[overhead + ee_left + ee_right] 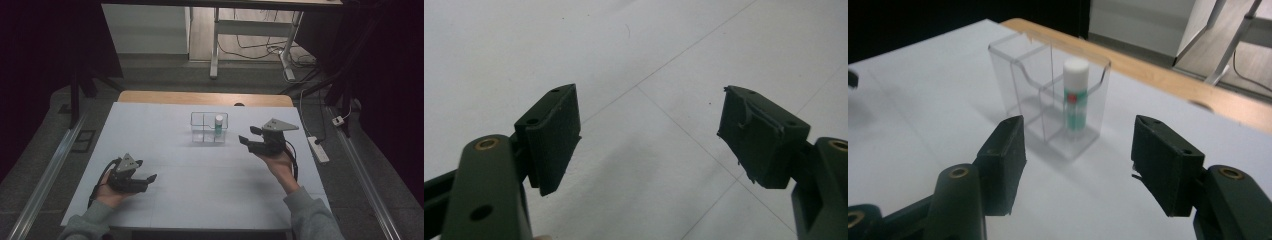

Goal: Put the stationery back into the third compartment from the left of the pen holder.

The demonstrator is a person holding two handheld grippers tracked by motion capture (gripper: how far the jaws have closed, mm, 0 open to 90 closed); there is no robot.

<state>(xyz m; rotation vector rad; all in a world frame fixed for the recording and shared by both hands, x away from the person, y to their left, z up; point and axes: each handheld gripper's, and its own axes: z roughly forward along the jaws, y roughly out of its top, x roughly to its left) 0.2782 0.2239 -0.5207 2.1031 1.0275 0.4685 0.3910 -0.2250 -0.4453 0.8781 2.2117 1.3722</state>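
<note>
Standing upright in one compartment of the clear plastic divided holder (1048, 95), the small green-and-white glue stick with a white cap (1076, 95) was ahead of the fingers of the right gripper (1078, 167), slightly beyond the gap between them and not touched by either pad. Its compartment was the one on the side nearer the right-hand finger (1163, 170) in the right gripper view. That gripper's fingers stood apart with nothing between them, well short of the holder's front wall. From the high view, the right gripper (248, 136) hung just beside the holder (209, 128), its tips pointing toward it, with the stick (219, 124) past the tips on the near side of the box. The left gripper (146, 171) sat well apart from all this, its fingers (555, 135) spread wide and empty, with the bare white table surface (649, 150) and its thin seam lines below them
</note>
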